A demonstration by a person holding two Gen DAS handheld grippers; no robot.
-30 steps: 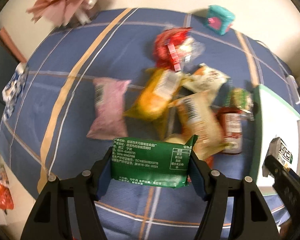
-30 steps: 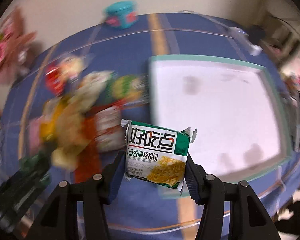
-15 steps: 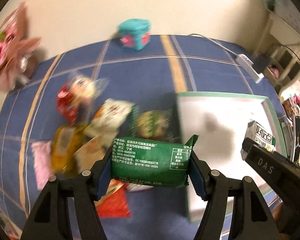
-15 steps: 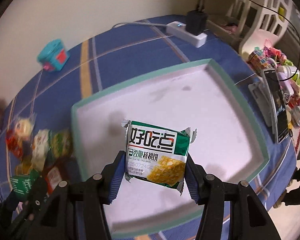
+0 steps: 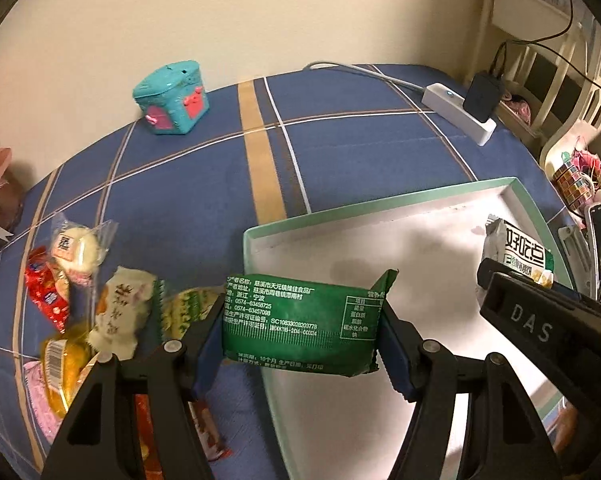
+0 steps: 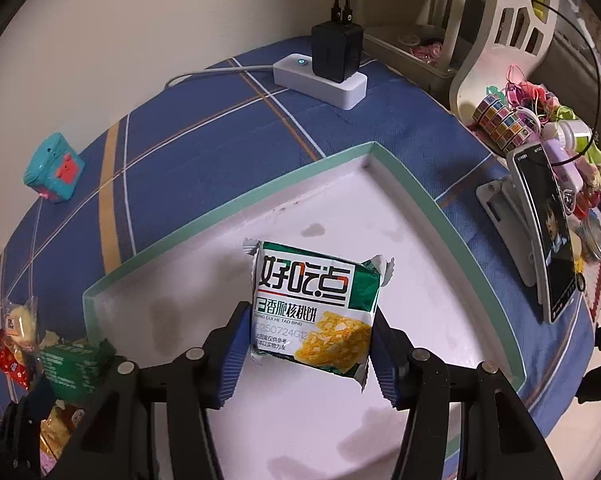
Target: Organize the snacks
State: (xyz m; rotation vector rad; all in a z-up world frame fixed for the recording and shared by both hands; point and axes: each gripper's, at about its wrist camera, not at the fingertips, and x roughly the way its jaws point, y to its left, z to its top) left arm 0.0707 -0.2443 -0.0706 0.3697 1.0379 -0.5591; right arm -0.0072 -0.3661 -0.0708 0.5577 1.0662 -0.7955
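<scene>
Both packets now over tray (image 6: 236,204); phone (image 6: 548,240) right-view only

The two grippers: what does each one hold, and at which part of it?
Left gripper: green snack pack, clamped at its two short ends. Right gripper: white-and-green biscuit pack, clamped at its lower side edges.

We record a dark green packet (image 5: 300,322) with white print; a second packet (image 6: 314,312) in white and green — black characters, a red stroke, yellow biscuit pictured; tray (image 6: 236,204) white inside, mint-green rim; cloth (image 5: 204,184) blue, checked with tan and white stripes; small box (image 5: 171,98) teal with pink patches; power strip (image 6: 320,80) white, its adapter (image 6: 336,52) black.
</scene>
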